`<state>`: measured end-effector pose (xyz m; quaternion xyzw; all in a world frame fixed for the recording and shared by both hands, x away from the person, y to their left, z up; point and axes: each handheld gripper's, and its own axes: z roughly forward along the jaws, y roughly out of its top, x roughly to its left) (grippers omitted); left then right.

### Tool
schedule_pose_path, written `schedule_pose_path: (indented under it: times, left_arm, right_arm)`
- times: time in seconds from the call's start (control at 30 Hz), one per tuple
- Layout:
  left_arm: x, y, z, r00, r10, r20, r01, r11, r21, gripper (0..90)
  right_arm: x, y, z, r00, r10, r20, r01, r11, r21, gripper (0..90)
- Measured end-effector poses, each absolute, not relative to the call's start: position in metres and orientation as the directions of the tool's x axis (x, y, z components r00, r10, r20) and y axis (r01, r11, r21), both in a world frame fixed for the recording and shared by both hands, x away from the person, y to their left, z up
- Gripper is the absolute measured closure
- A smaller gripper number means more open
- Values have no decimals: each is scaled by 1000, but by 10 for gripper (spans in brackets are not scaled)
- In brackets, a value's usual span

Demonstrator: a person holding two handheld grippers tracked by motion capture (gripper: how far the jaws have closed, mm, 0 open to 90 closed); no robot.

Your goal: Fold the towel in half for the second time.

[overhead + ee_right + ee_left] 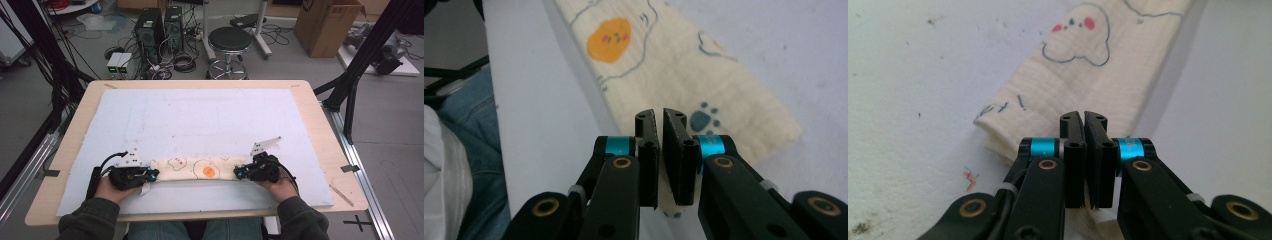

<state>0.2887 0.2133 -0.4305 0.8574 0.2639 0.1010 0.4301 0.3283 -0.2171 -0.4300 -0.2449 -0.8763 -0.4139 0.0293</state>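
A long, folded cream cloth (200, 169) printed with cartoon shapes and an orange blob lies across the near part of the white mat (200, 115). My left gripper (152, 174) is at its left end, my right gripper (239, 172) at its right end, each held in a hand. In the left gripper view the jaws (1083, 116) are pressed together over the cloth's (1068, 75) folded corner, with fabric showing between them low down. In the right gripper view the jaws (659, 114) stand almost together on the cloth's (664, 65) end, fabric pinched between the pads.
The mat covers most of a wooden table (320, 115). Beyond the far edge stand a black stool (230, 40), computer towers (150, 30) with cables, and a cardboard box (325, 25). Black frame posts rise at both sides. The person's jeans (469, 125) lie past the near edge.
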Motion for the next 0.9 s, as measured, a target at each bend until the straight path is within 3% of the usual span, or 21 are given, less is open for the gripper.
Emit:
schedule_pose_path:
  times: [0.27,0.6,0.9]
  left_arm:
    - [306,212,-411,822,566,-59,353,-426,833,829]
    - [325,206,-430,787,615,-48,442,-507,740,809]
    - [320,208,-434,788,616,-27,433,-522,735,805]
  right_arm:
    - [344,-199,-413,-883,417,215,423,509,750,845]
    - [363,-192,-434,-836,510,203,493,537,684,846]
    - [358,-213,-439,-814,538,217,517,503,692,845]
